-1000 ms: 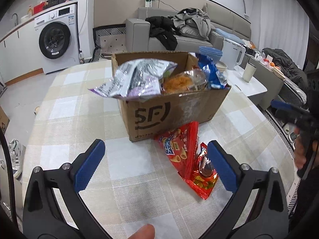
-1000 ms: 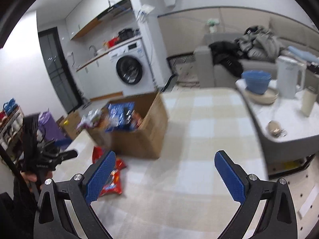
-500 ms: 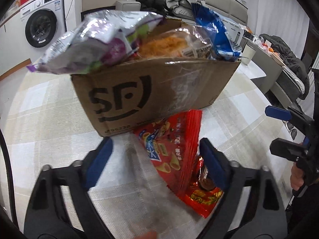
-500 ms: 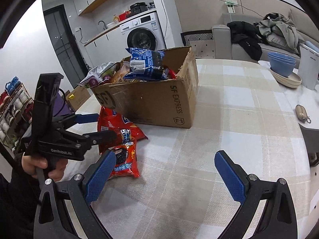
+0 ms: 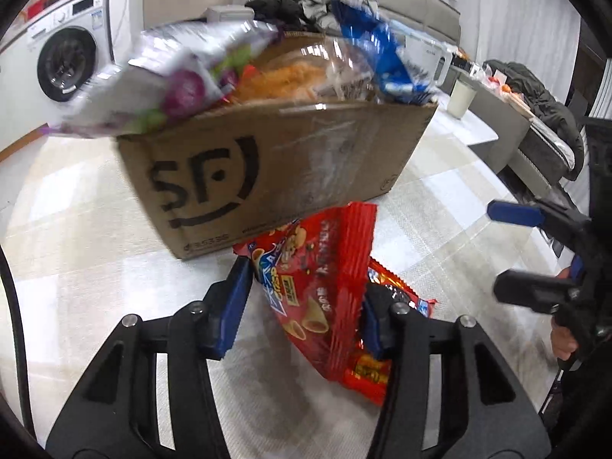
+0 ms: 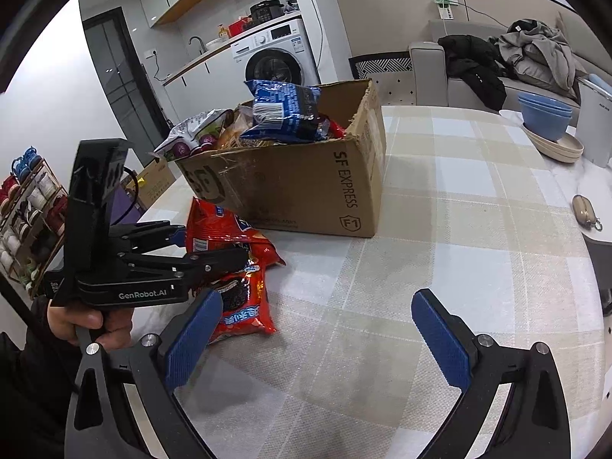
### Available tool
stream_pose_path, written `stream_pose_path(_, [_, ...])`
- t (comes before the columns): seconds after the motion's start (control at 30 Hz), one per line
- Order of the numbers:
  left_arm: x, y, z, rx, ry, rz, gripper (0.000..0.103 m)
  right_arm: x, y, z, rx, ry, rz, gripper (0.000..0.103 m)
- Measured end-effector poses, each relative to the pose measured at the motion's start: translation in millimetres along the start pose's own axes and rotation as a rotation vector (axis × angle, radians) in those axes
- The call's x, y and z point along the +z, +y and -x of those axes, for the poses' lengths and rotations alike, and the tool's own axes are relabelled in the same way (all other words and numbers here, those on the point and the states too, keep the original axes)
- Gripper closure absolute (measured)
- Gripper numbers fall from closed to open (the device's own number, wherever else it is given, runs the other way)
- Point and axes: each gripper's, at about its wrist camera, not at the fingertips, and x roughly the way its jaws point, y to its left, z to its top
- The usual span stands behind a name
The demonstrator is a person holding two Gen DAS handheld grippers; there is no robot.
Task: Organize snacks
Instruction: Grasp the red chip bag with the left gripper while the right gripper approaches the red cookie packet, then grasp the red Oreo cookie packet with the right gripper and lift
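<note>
A: What's the biggest thing on the checked table [image 6: 440, 229]?

B: A cardboard box [image 5: 290, 168], near the far left of it, stuffed with snacks: a silver and purple bag [image 5: 160, 88] hangs over its left rim, a blue bag [image 6: 285, 111] sticks up at the right, and a clear pack of something orange [image 5: 290, 76] lies between them.

A: And in front of the box?

B: A red snack bag [image 5: 321, 279] leans against the box's near side. Under it, nearer to us, lies a smaller red cookie packet [image 6: 241, 306].

A: What is the left gripper [image 5: 306, 306] doing?

B: Its jaws have just been closing, and the red snack bag is between them. The blue pads seem to pinch the bag's sides, though the right one is partly hidden behind the wrapper.

A: And the right gripper [image 6: 317, 344]?

B: Its jaws are spread wide over bare tablecloth, with nothing between them. The cookie packet lies just beside its left pad.
</note>
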Motion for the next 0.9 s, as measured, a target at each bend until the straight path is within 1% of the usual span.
stream_pose_path(0.07, [-3,3,10,-0.001,-0.024,0.02,0.055,-1,6,-4,0.006,0.015,0.018,0.002])
stream_pose_path(0.2, [-10,5,35,0.005,-0.064,0.057,0.055,-6,24,-21,0.025,0.084,0.071,0.002])
stream_pose_path(0.37, [-7,5,61,0.023,-0.111,0.071,0.055,-7,50,-48,0.042,0.167,0.125,0.002])
stream_pose_path(0.43, [-8,19,81,0.028,-0.121,0.078,0.055,-6,60,-60,0.037,0.197,0.145,0.002])
stream_pose_path(0.47, [-7,20,84,0.032,-0.128,0.08,0.055,-6,64,-66,0.027,0.209,0.153,0.006])
stream_pose_path(0.53, [-13,34,108,0.039,-0.135,0.087,0.055,-6,74,-71,-0.02,0.215,0.201,0.011])
stream_pose_path(0.57, [-16,38,113,0.041,-0.137,0.092,0.055,-6,80,-73,-0.046,0.216,0.237,0.019])
stream_pose_path(0.6, [-17,40,117,0.041,-0.14,0.097,0.055,-6,82,-73,-0.051,0.213,0.255,0.031])
stream_pose_path(0.67, [-18,43,124,0.043,-0.149,0.103,0.055,-7,86,-70,-0.058,0.21,0.272,0.045])
stream_pose_path(0.7, [-19,43,128,0.044,-0.153,0.102,0.055,-6,85,-66,-0.052,0.202,0.272,0.055])
stream_pose_path(0.77, [-18,46,135,0.054,-0.165,0.101,0.055,-4,82,-55,-0.036,0.169,0.259,0.056])
stream_pose_path(0.9, [-16,52,140,0.066,-0.176,0.108,0.055,8,71,-17,0.021,0.042,0.234,0.056])
